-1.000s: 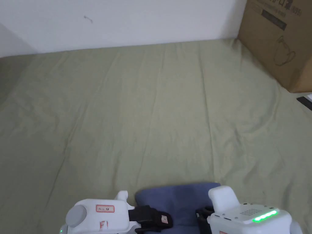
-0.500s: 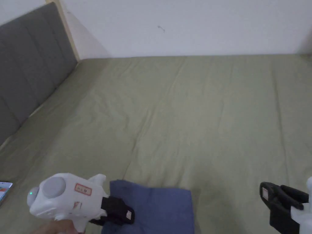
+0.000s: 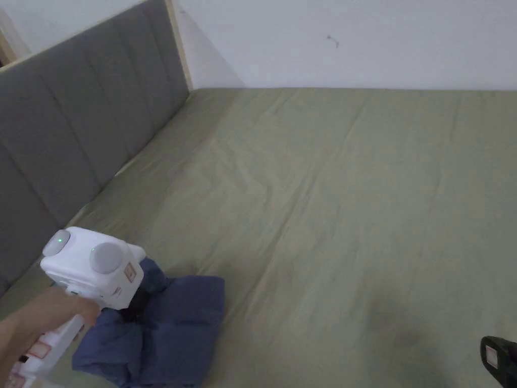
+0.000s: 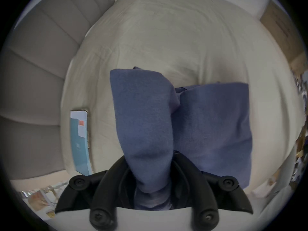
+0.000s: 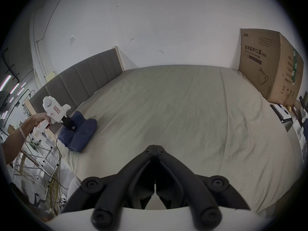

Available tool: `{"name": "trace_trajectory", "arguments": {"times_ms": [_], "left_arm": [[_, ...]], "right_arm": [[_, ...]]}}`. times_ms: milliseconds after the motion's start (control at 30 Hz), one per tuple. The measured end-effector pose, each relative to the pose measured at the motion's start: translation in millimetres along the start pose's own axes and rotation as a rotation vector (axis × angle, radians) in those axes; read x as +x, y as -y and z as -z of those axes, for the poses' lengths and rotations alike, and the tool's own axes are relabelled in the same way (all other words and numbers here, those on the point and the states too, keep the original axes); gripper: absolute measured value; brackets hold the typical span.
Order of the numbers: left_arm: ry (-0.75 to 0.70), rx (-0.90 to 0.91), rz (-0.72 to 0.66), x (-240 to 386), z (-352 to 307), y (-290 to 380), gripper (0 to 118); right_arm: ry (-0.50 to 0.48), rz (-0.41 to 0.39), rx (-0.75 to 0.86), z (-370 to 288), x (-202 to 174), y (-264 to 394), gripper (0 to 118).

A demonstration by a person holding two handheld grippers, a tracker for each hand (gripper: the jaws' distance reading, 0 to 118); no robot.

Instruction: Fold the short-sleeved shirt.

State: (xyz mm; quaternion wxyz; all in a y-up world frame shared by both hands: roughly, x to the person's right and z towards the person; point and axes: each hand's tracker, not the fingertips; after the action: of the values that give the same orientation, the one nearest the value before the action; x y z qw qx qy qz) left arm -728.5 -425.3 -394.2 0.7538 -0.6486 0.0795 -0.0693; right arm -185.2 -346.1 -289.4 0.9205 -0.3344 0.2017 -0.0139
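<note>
Headboard [image 3: 75, 136] on the far left, with a phone-like flat item [image 4: 80, 141] beside it on the sheet; can't make out more, view is warped. Left gripper [image 3: 132, 309] is clamped on a raised fold of the blue shirt [image 3: 166, 328], cloth pinched between both jaws. The folded shirt sits at the left edge of the green bed sheet [image 3: 343, 202]. Right gripper [image 5: 155, 147] hangs well apart over bare sheet, jaws closed together on nothing. Cardboard box [image 5: 270, 64] far right.

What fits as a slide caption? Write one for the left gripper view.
Left gripper clamps a raised fold of the blue shirt above the green bedsheet.
</note>
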Motion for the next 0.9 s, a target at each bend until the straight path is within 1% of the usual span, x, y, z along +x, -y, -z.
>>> {"name": "trace_trajectory", "arguments": {"times_ms": [67, 100, 167, 200, 233, 267, 300, 333, 367, 500, 533, 567, 633, 667, 700, 767, 800, 867, 900], "left_arm": [[-0.033, -0.001, -0.056, -4.7, 2.8, -1.6, 21], [-0.023, 0.003, -0.061, -7.2, 3.8, -1.9, 21], [-0.055, 0.005, -0.057, -11.9, 5.0, -0.7, 21], [-0.062, 0.007, -0.057, -15.3, 6.3, -0.8, 26], [-0.112, 0.022, -0.073, -16.6, 5.7, 0.9, 39], [-0.149, 0.032, -0.084, -16.5, 4.7, 3.9, 59], [-0.191, 0.042, -0.079, -16.1, 2.7, 5.6, 89], [-0.219, 0.053, -0.078, -16.4, -0.1, 9.3, 106], [-0.201, 0.068, -0.09, -17.4, -5.7, 14.0, 111], [-0.031, 0.228, -0.25, -15.7, -45.8, 31.6, 110], [0.003, 0.272, -0.296, -11.6, -56.6, 36.7, 106], [0.04, 0.314, -0.323, -2.8, -73.5, 43.2, 96], [0.112, 0.409, -0.373, 15.0, -98.1, 56.4, 37], [0.124, 0.459, -0.381, 26.7, -108.7, 63.9, 12], [0.12, 0.511, -0.384, 38.6, -119.8, 68.2, 6], [0.058, 0.582, -0.345, 73.3, -143.3, 82.2, 0], [0.04, 0.625, -0.3, 90.5, -154.6, 89.2, 0], [-0.076, 0.694, -0.274, 117.9, -168.8, 98.3, 0], [-0.078, 0.735, -0.277, 133.8, -179.1, 105.4, 0]], "right_arm": [[0.013, 0.003, 0.001, -2.6, 1.9, -1.4, 0], [0.016, 0.006, 0.002, -3.7, 3.2, -2.0, 0], [0.013, 0.016, 0.002, -6.4, 5.9, -2.7, 0], [0.013, 0.021, 0.005, -8.1, 7.4, -2.5, 0], [0.014, 0.024, 0.004, -8.4, 8.1, -2.7, 0], [0.016, 0.025, 0.003, -8.5, 8.3, -2.7, 0], [0.019, 0.024, 0.001, -8.8, 8.6, -2.5, 0], [0.02, 0.024, 0.0, -9.3, 11.0, -1.4, 0], [0.017, 0.025, -0.002, -9.7, 11.7, -1.1, 0], [0.005, 0.034, -0.006, -10.2, 12.3, -0.5, 0], [0.002, 0.035, -0.006, -10.5, 11.9, -0.7, 0], [-0.001, 0.035, -0.003, -11.2, 11.3, -0.9, 0], [-0.008, 0.033, 0.009, -15.1, 10.9, -2.0, 0], [-0.011, 0.03, 0.017, -17.0, 10.5, -3.0, 0], [-0.012, 0.025, 0.025, -19.5, 10.3, -4.8, 0], [-0.002, 0.016, 0.053, -25.3, 11.6, -8.2, 0], [0.003, 0.014, 0.07, -28.7, 12.5, -10.9, 0], [0.008, 0.014, 0.099, -35.0, 15.3, -16.9, 0], [0.012, 0.015, 0.113, -38.8, 16.8, -20.6, 0]]}}
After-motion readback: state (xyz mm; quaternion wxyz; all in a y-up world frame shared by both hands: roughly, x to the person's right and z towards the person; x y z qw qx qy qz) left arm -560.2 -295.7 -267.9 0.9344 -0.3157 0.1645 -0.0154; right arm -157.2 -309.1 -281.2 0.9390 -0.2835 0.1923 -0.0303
